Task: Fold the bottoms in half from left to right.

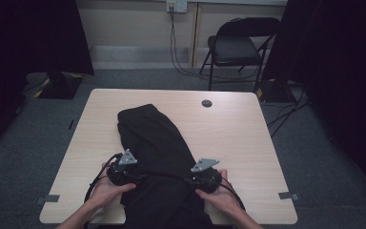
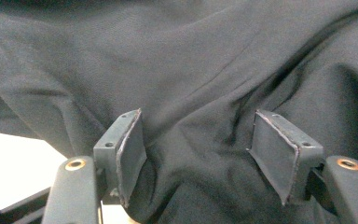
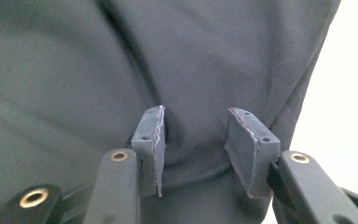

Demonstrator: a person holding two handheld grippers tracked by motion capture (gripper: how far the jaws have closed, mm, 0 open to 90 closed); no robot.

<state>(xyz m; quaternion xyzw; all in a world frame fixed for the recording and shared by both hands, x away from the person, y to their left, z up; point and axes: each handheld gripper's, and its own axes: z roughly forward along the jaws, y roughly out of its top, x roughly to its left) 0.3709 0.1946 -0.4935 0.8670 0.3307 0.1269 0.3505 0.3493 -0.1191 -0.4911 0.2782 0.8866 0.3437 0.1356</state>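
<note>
Two grippers: we have the left gripper (image 1: 124, 168) and the right gripper (image 1: 205, 172) both down on the black garment (image 1: 155, 143), near the table's (image 1: 248, 143) front edge.
Garment place: it runs from mid-table toward the front edge and hangs over that edge between our forearms; its far end stops short of the round cable hole (image 1: 207, 103).
Left gripper (image 2: 200, 158): jaws wide apart, cloth lying between the pads (image 2: 130, 154), nothing pinched yet; bare table shows at the lower left of its view.
Right gripper (image 3: 193, 149): jaws apart too, narrower gap, a low fold of cloth rising between the pads (image 3: 154, 140); the garment's edge and bare table sit just to its right.
Handling: we judge it light, soft and limp, with no stiffness, so it will sag and drag wherever it is not held; matte weave, probably not slippery.
Where to grip: pinch a raised fold or the side hem, one gripper per side, with enough layers between the pads that it cannot slide out.
Hand pose: both hands low, wrapped over the gripper bodies, grippers pointing forward and down into the cloth, about level with each other.
</note>
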